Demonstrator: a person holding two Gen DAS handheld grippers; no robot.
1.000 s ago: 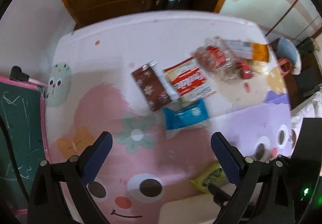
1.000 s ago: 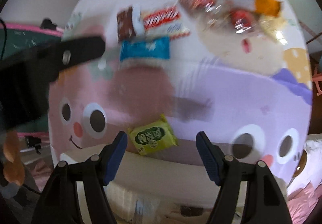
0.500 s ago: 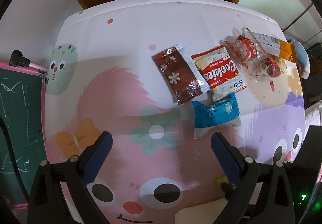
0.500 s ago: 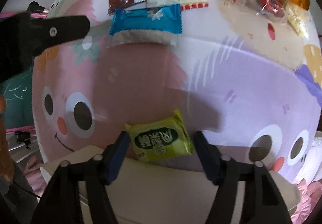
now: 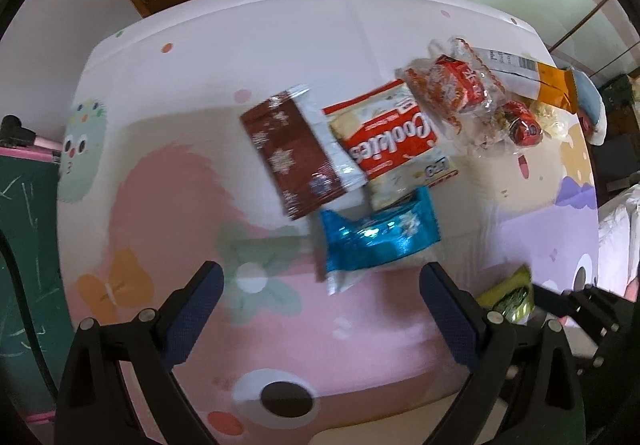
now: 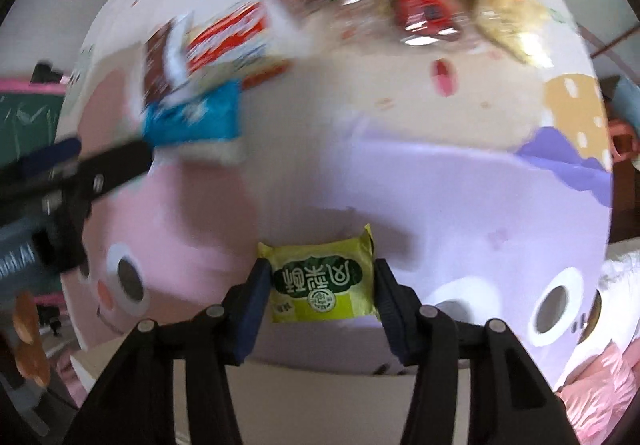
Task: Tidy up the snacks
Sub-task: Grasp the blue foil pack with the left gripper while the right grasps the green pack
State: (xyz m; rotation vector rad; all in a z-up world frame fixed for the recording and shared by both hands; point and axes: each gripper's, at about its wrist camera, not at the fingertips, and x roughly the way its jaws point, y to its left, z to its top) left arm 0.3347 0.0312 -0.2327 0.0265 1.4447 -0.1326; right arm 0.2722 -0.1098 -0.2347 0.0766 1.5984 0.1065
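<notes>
At the near edge of the table point(image 6: 460, 181), the right tongs point(image 6: 322, 287) have just been closing, and the green snack packet point(image 6: 322, 281), which half a second ago lay loose between wider jaws, now sits pinched between both pads. That looks like a completed grasp, so the packet seems ready to be carried toward the other snacks (a brown wrapper point(image 5: 292, 157), a cookies pack point(image 5: 394, 145) and a blue packet point(image 5: 376, 237) lying close together further up the cartoon-printed cover). The left tongs point(image 5: 320, 309) hang spread wide and empty, lower over the cover than a second ago, with the blue packet just ahead of them. The right view is smeared by motion, so the far pile of red and orange wrappers is hard to read. In the left view the green packet point(image 5: 508, 295) is half hidden behind the gripper finger.
</notes>
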